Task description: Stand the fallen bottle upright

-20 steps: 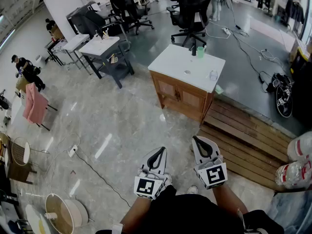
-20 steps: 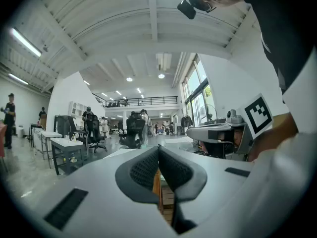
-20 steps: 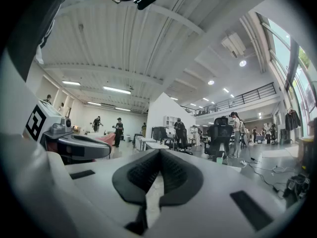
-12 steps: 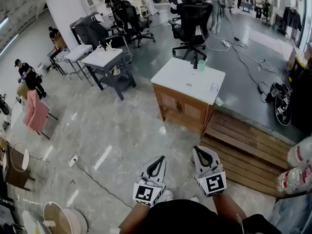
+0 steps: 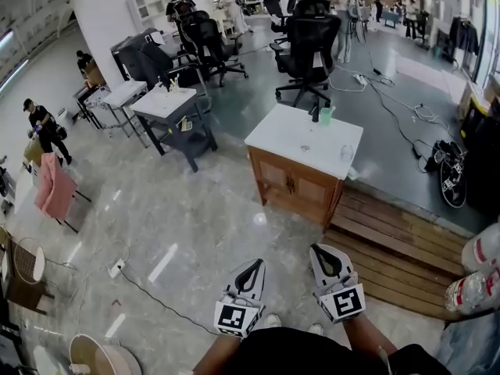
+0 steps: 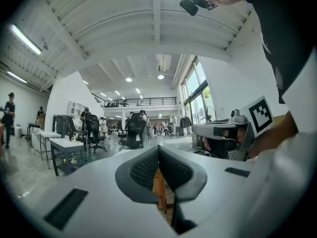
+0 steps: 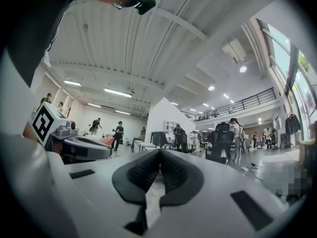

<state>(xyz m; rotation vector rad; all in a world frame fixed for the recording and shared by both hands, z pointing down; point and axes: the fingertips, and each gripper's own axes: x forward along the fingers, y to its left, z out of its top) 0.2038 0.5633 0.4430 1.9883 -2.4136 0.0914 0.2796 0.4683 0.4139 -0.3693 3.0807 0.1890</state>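
Note:
A wooden cabinet with a white top (image 5: 293,135) stands ahead in the head view. Near its right edge lies a small clear thing (image 5: 346,152), seemingly the fallen bottle. A green cup (image 5: 326,115) and a dark upright bottle (image 5: 315,115) stand at the far edge. My left gripper (image 5: 251,269) and right gripper (image 5: 323,253) hang side by side over the floor, well short of the cabinet. In the left gripper view the gripper (image 6: 158,150) is shut on nothing, and in the right gripper view the gripper (image 7: 159,152) is the same.
A low wooden platform (image 5: 398,244) lies right of the cabinet, with bagged plastic bottles (image 5: 475,276) at the picture's right edge. Black office chairs (image 5: 312,41) and a grey table (image 5: 166,104) stand behind. A cable (image 5: 148,283) runs across the floor at the left.
The cabinet has slid lower in the head view and looks a little nearer. Both grippers stay shut and side by side.

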